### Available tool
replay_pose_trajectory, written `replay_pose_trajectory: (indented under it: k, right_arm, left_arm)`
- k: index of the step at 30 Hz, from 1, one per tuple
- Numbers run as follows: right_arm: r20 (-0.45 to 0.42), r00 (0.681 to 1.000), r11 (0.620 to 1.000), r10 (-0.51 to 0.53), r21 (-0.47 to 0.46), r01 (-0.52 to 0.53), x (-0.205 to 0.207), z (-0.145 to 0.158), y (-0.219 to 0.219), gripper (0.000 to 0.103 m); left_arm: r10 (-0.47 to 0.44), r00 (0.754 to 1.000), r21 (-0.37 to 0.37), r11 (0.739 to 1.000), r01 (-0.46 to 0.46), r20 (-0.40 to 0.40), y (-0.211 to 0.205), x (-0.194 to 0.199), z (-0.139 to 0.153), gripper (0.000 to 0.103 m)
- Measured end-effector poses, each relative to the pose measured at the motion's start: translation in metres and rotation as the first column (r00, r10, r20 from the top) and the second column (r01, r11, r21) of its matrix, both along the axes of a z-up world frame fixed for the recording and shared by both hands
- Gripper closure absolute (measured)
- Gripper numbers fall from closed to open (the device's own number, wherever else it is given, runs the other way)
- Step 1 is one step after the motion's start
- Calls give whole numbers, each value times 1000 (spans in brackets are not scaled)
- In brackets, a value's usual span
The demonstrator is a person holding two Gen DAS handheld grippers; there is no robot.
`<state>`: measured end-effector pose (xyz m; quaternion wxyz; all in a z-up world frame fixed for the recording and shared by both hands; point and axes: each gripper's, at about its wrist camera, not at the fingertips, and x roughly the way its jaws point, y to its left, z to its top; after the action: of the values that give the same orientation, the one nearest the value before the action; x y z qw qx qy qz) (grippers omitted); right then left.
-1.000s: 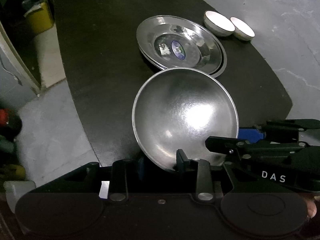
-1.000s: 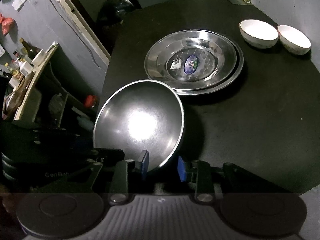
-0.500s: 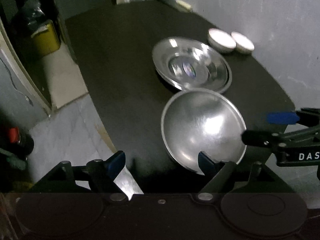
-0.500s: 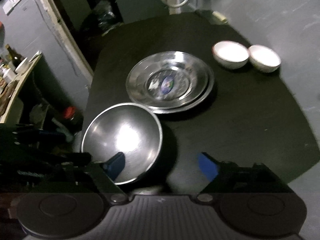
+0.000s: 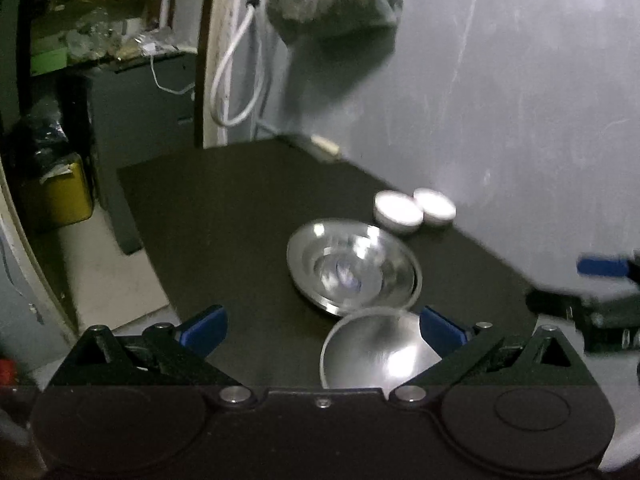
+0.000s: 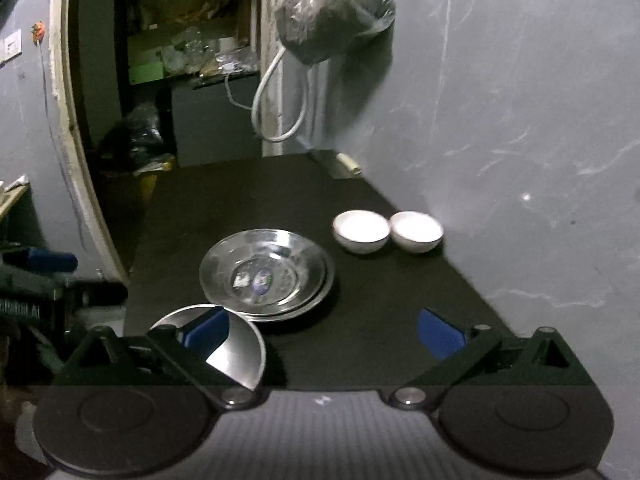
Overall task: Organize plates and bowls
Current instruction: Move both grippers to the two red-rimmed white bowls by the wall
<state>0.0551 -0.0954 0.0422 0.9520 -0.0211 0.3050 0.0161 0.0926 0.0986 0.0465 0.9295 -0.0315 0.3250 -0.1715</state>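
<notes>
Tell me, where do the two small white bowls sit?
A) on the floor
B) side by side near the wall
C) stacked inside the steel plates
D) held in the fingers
B: the two white bowls stand next to each other on the dark table, beyond the steel plates.

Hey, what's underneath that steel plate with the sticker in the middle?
Another steel plate lies under the stickered plate; only its rim shows along the right and near edges. Its middle is covered, so anything between them can't be seen.

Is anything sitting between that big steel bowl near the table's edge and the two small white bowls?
Yes. The stacked steel plates lie between the steel bowl and the white bowls; elsewhere the black table looks bare.
</notes>
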Motion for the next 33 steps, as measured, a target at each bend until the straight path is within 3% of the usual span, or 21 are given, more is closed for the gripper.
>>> replay_pose_trajectory:
  k: [3, 9, 16, 19, 22, 26, 28, 33]
  right_arm:
    - [-7, 999, 999, -35, 8, 35, 3, -2, -4, 0]
    - [-64, 998, 999, -28, 38, 30, 27, -5, -20, 0]
    - [72, 997, 1000, 21, 22, -23, 98, 33, -64, 0]
    - [101, 994, 998, 42, 48, -47, 133, 36, -83, 0]
    - [90, 994, 989, 66, 123, -76, 165, 19, -101, 0]
    - [-38, 995, 971, 93, 223, -82, 206, -23, -116, 0]
    - [-100, 990, 965, 99, 251, -71, 220, -41, -117, 0]
    - [-192, 975, 935, 108, 354, -34, 239, -72, -124, 0]
  left_arm:
    - [37, 998, -47, 998, -35, 42, -2, 9, 5, 1]
    - [94, 990, -49, 995, -90, 102, -7, 27, 16, 1]
    - [132, 981, 43, 989, -139, 139, -31, 71, 47, 1]
    - [194, 976, 105, 973, -203, 97, -51, 101, 54, 1]
    - [230, 971, 154, 959, -237, 60, -74, 135, 54, 1]
    - [303, 953, 249, 921, -300, 27, -103, 178, 50, 1]
    - [332, 943, 295, 905, -307, -36, -114, 198, 46, 1]
    - [345, 928, 304, 907, -292, -138, -128, 232, 29, 1]
